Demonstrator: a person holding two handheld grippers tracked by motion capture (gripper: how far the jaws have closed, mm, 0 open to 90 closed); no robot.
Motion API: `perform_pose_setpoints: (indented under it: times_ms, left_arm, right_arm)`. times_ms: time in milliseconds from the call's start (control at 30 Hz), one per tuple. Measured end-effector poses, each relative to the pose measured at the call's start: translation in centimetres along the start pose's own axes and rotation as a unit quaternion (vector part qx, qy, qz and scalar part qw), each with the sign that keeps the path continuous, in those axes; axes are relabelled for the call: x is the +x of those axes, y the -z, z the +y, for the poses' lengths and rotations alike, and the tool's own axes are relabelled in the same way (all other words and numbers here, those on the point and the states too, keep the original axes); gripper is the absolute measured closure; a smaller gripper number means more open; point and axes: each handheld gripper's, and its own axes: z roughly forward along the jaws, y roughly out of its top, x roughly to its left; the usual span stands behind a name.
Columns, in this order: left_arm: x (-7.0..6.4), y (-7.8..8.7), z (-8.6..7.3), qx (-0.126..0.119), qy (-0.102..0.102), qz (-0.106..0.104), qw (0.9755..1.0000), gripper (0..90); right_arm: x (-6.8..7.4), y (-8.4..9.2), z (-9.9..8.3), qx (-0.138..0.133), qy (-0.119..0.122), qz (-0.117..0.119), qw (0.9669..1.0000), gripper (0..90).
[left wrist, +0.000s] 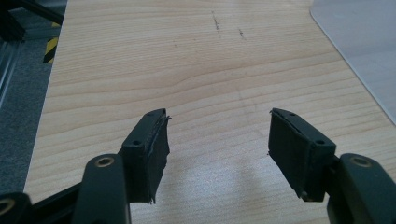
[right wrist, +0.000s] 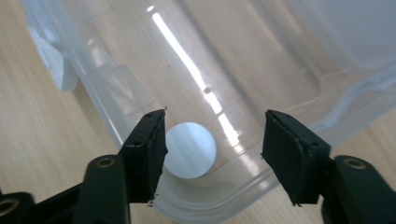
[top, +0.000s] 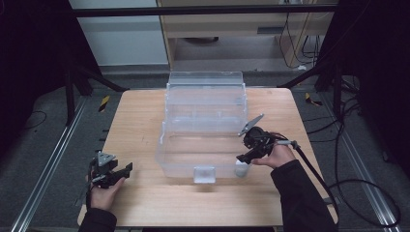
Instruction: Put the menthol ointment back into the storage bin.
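High view: wooden desk (top: 145,145) w/ a clear plastic box (top: 203,140) in the middle, lid up at the far side, latch tab at the near wall. Left tool (top: 126,168) sits low at the near-left of the desk, well apart from the box; right tool (top: 240,158) is at the box's near-right corner, tilted down toward it. A small white round object (top: 241,169) shows at that corner, just under the right tool; from up here can't tell if it's inside or outside the wall. Right gripper view adds detail: right tool (right wrist: 212,135) released, jaws spread wide, white round object (right wrist: 190,149) lies between them nearer one jaw, right at the box (right wrist: 261,70) rim; gripping nothing. Left gripper view: left tool (left wrist: 217,135) also released, jaws wide apart over bare desk (left wrist: 187,70), w/ a corner of the box (left wrist: 364,42) at the upper edge.
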Motion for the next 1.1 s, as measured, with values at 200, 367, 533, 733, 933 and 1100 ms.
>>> perform_pose_setpoints:
  times_ms: [200, 367, 533, 733, 933, 1100]
  left_arm:
    - [0.0, 0.1, 0.0, -0.002, 0.000, -0.007, 1.0000, 41.5]
    - [-0.1, 0.1, 0.0, -0.002, 0.001, -0.015, 0.9999, 45.9]
    - [-0.1, 0.3, 0.1, -0.001, 0.003, -0.018, 0.9998, 49.9]
    - [-0.1, 0.3, 0.1, 0.002, -0.001, -0.019, 0.9998, 54.5]
    - [-0.1, 0.3, 0.1, 0.003, -0.004, -0.015, 0.9999, 52.2]
    - [0.0, 0.3, 0.1, -0.001, -0.001, -0.009, 1.0000, 47.1]
  right_arm:
    - [-0.3, 2.2, -1.1, -0.072, -0.036, -0.030, 0.9964, 32.1]
    - [-0.4, 3.8, -3.0, -0.129, -0.074, -0.053, 0.9874, 27.8]
    - [-0.7, 4.9, -5.9, -0.176, -0.107, -0.077, 0.9754, 25.7]
    - [-1.5, 5.4, -9.0, -0.223, -0.156, -0.098, 0.9572, 21.1]
    - [-2.2, 4.1, -11.2, -0.226, -0.178, -0.108, 0.9515, 19.5]
    - [-2.7, 3.1, -12.4, -0.224, -0.189, -0.123, 0.9482, 17.4]
